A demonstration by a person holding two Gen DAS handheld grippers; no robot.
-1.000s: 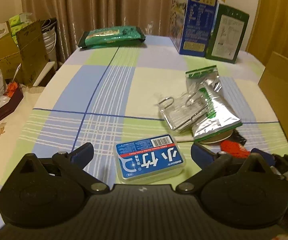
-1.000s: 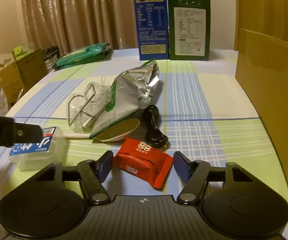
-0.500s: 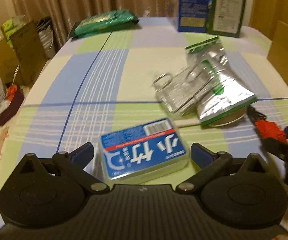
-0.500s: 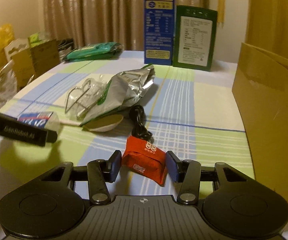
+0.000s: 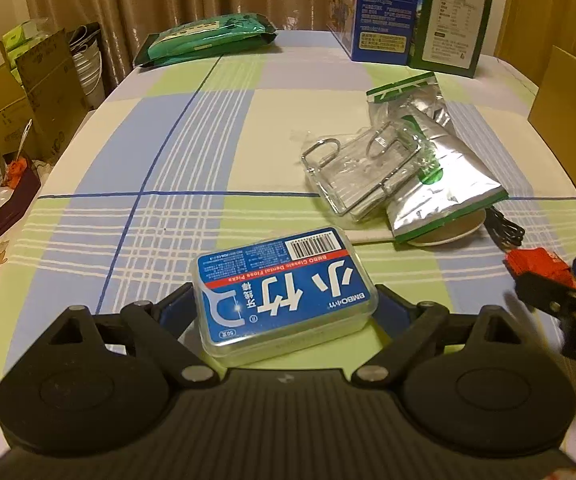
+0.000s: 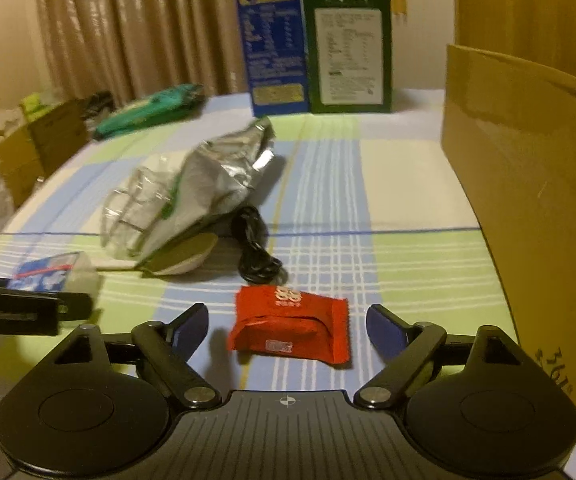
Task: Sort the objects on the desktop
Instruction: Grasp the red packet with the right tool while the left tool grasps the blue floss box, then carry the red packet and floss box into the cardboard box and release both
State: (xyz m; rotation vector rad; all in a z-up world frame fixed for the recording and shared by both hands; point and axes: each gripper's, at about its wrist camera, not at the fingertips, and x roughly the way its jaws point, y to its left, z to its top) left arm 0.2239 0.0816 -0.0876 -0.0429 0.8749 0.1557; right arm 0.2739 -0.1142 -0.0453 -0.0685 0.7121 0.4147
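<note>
Left wrist view: left gripper (image 5: 283, 308) jaws closing around the floss pick box (image 5: 283, 294), blue label, clear plastic. Both pads sit at the box's short sides; cannot tell if they press yet, box looks slightly tilted. Taking the box as landmark: wire rack in clear wrap (image 5: 362, 172) lies beyond it to the right, overlapped by a silver foil pouch (image 5: 436, 168). Spoon (image 5: 444, 232) pokes out from under the pouch, black cable (image 5: 504, 228) just right of that. Red packet (image 5: 540, 266) far right of the box. Green pack (image 5: 207, 38) at the far table edge, blue carton (image 5: 384, 4) and green carton (image 5: 454, 16) upright at the far right. Checked tablecloth (image 5: 191, 152) under everything.

Right wrist view: right gripper (image 6: 288, 326) jaws opening, pads clear of the red packet (image 6: 290, 328), which lies flat on the cloth between them. The box (image 6: 57, 274) is left of the packet, with the left gripper's black finger (image 6: 19, 312) in front of it. Cardboard box (image 6: 528, 184) stands right of the packet.
</note>
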